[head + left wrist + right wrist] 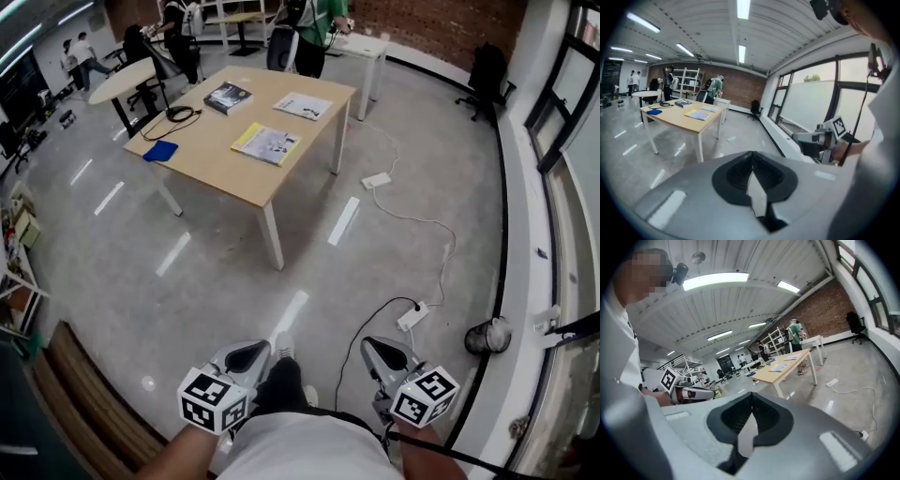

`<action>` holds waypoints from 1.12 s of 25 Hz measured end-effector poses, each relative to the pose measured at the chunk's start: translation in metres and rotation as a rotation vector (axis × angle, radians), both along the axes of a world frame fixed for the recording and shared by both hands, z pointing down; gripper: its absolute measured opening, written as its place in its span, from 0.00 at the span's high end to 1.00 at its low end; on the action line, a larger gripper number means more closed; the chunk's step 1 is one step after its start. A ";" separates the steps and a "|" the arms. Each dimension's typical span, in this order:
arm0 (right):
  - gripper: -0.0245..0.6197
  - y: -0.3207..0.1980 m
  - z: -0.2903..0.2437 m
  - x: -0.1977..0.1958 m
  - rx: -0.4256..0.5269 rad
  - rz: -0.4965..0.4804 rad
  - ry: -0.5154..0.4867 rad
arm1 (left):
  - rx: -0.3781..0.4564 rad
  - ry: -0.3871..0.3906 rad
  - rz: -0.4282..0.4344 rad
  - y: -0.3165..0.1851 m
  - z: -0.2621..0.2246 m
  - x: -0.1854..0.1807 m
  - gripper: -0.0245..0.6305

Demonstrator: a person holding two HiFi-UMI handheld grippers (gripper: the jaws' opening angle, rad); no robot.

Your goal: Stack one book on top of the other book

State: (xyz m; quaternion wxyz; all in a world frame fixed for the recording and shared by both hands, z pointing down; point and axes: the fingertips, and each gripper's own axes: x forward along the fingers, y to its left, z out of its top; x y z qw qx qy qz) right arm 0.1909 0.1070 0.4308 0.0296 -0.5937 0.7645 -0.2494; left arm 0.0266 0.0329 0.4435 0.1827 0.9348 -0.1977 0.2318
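Grey floor; grippers closed (both empty)

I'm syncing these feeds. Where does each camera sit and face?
Head view: on the head, looking down over floor to table; shows left gripper, right gripper, shirt.
Left gripper view: on left gripper, faces table along shut jaws; right gripper at right.
Right gripper view: on right gripper, faces table; left gripper at left.
Shared: table, in all three.

No legible text, labels or numbers
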 end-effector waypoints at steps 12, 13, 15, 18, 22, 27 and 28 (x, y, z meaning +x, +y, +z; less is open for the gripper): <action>0.96 -0.027 0.027 0.095 -0.090 0.168 -0.036 | -0.060 -0.003 0.188 -0.059 0.019 0.130 0.95; 0.96 -0.038 0.026 0.106 -0.094 0.171 -0.029 | -0.059 0.007 0.189 -0.071 0.018 0.142 0.95; 0.96 -0.064 0.023 0.126 -0.103 0.164 -0.012 | -0.059 0.025 0.185 -0.098 0.014 0.162 0.95; 0.96 -0.105 0.025 0.149 -0.143 0.122 0.020 | -0.060 0.038 0.171 -0.141 0.011 0.184 0.95; 0.96 -0.165 0.028 0.178 -0.166 0.080 0.051 | -0.009 0.037 0.150 -0.202 0.005 0.206 0.95; 0.96 -0.227 0.009 0.210 -0.143 0.038 0.076 | -0.010 0.047 0.085 -0.260 -0.002 0.232 0.95; 0.96 -0.239 0.007 0.218 -0.137 0.029 0.087 | -0.007 0.045 0.077 -0.270 -0.002 0.238 0.95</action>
